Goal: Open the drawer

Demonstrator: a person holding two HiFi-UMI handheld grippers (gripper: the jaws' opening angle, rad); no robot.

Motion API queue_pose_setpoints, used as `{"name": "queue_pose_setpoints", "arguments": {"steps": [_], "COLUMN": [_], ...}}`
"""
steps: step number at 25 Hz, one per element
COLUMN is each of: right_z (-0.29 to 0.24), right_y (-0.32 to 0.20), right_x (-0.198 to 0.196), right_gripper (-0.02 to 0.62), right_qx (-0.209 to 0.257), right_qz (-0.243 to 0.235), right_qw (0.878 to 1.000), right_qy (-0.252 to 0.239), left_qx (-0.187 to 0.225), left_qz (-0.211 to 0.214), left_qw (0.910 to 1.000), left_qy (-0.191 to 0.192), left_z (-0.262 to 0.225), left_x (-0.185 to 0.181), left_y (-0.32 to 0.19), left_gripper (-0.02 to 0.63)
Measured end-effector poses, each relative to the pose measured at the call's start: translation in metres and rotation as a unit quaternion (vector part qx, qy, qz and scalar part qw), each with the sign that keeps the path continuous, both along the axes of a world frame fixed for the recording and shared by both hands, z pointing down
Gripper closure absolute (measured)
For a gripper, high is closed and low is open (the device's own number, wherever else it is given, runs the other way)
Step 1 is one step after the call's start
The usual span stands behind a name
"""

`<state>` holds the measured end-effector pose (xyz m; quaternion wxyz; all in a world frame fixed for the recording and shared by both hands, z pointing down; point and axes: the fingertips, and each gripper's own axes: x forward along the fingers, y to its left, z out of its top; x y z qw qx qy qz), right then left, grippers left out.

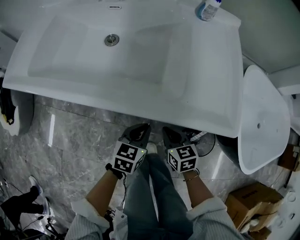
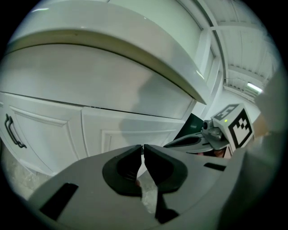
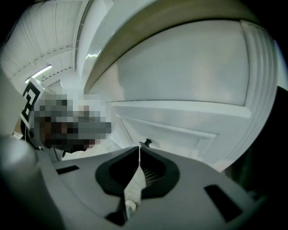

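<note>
The white cabinet under the sink shows panelled fronts (image 2: 130, 130) in the left gripper view, with a dark bar handle (image 2: 12, 132) at the far left. In the right gripper view a small dark knob (image 3: 146, 143) sits on a white panel (image 3: 189, 130), just beyond the jaw tips. My left gripper (image 1: 136, 133) (image 2: 143, 148) is shut with nothing in it, a short way from the cabinet. Beside it, my right gripper (image 1: 171, 136) (image 3: 138, 149) is also shut and empty. In the head view the sink's rim hides the cabinet.
A wide white sink (image 1: 206, 93) with a drain (image 1: 111, 40) overhangs the grippers; a bottle (image 1: 207, 9) stands at its back right. A paper roll (image 1: 18, 115) hangs at left, a white oval fixture (image 1: 262, 117) stands at right, and a cardboard box (image 1: 251, 201) sits on the marble floor (image 1: 70, 140).
</note>
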<state>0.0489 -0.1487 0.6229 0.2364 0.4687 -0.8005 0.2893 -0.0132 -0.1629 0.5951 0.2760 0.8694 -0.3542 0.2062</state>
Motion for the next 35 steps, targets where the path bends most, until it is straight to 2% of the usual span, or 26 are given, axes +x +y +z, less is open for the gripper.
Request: {"name": "queue_pose_setpoints", "arguments": {"steps": [4, 8, 9, 11, 19, 27, 30, 32, 35], "right_z": [0.014, 0.021, 0.023, 0.026, 0.035, 0.035, 0.036, 0.037, 0.034], "right_y": [-0.005, -0.011, -0.012, -0.014, -0.02, -0.028, -0.028, -0.027, -0.029], "right_x": [0.002, 0.0, 0.0, 0.001, -0.002, -0.004, -0.006, -0.009, -0.01], "right_gripper": [0.581, 0.543, 0.531, 0.526, 0.515, 0.516, 0.52, 0.536, 0.551], "right_qx": [-0.008, -0.006, -0.006, -0.003, 0.008, 0.02, 0.031, 0.042, 0.056], "right_qz": [0.013, -0.007, -0.013, -0.022, -0.048, -0.059, -0.082, -0.107, -0.132], "right_qw": [1.0, 1.0, 1.0, 1.0, 0.998, 0.996, 0.992, 0.986, 0.977], "right_qy": [-0.007, 0.005, 0.01, 0.022, 0.049, 0.066, 0.09, 0.122, 0.158], "left_qx": [0.015, 0.016, 0.014, 0.007, 0.03, 0.048, 0.068, 0.083, 0.091], "left_qz": [0.046, 0.072, 0.075, 0.082, 0.141, 0.167, 0.194, 0.217, 0.237], "left_qw": [0.9987, 0.9969, 0.9966, 0.9959, 0.985, 0.978, 0.9687, 0.9589, 0.9506], "left_qy": [-0.017, -0.029, -0.031, -0.037, -0.094, -0.115, -0.139, -0.162, -0.179], "left_z": [0.013, 0.023, 0.026, 0.033, 0.057, 0.066, 0.068, 0.071, 0.073], "left_x": [0.012, 0.02, 0.021, 0.023, 0.03, 0.038, 0.04, 0.042, 0.044], "left_y": [-0.001, -0.007, -0.009, -0.011, -0.009, -0.014, -0.016, -0.016, -0.017], "left_gripper": [0.588, 0.584, 0.573, 0.494, 0.492, 0.492, 0.492, 0.492, 0.493]}}
